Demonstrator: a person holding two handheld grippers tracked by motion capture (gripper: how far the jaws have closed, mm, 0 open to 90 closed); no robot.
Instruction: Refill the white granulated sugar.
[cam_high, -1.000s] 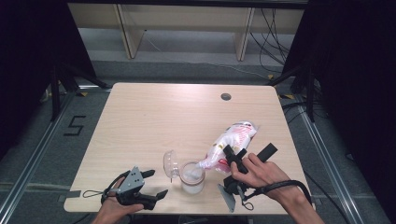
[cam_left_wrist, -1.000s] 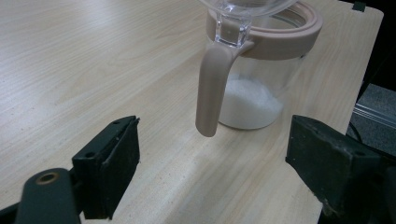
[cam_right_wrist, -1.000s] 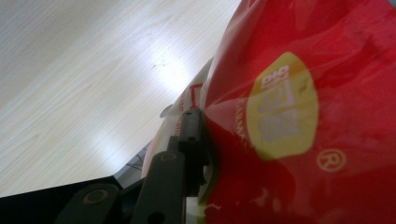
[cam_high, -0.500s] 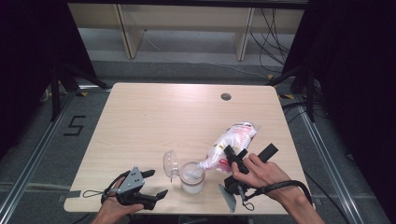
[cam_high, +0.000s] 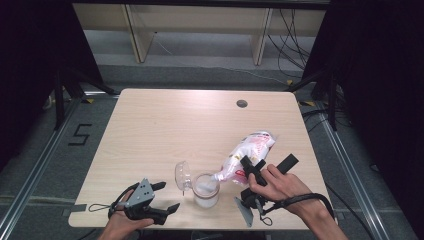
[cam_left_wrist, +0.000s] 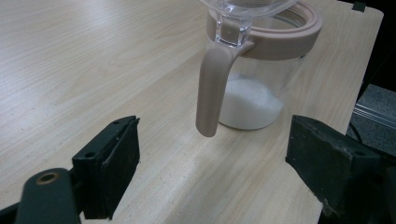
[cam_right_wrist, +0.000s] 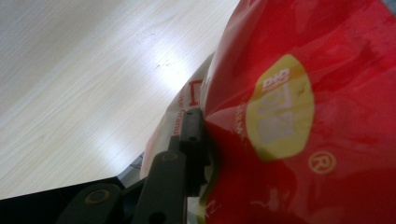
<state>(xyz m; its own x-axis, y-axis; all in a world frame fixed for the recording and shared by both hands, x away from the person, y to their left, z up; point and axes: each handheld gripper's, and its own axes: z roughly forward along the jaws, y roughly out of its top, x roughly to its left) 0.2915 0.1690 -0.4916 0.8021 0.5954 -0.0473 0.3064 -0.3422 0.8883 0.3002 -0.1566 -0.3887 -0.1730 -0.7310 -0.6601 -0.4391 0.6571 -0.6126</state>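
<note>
Red-and-white bag (cam_high: 248, 152) tilted, mouth down over the clear jar (cam_high: 205, 189) near the table's (cam_high: 165, 125) front edge, white granules in the jar's bottom; right gripper (cam_high: 260, 167) clamped on the bag, hand angled up-left. Left gripper (cam_high: 162, 197) low at front left, jaws apart, nothing between, aimed at the jar. Pale wood tabletop; grey floor and shelving (cam_high: 200, 25) beyond.
</note>
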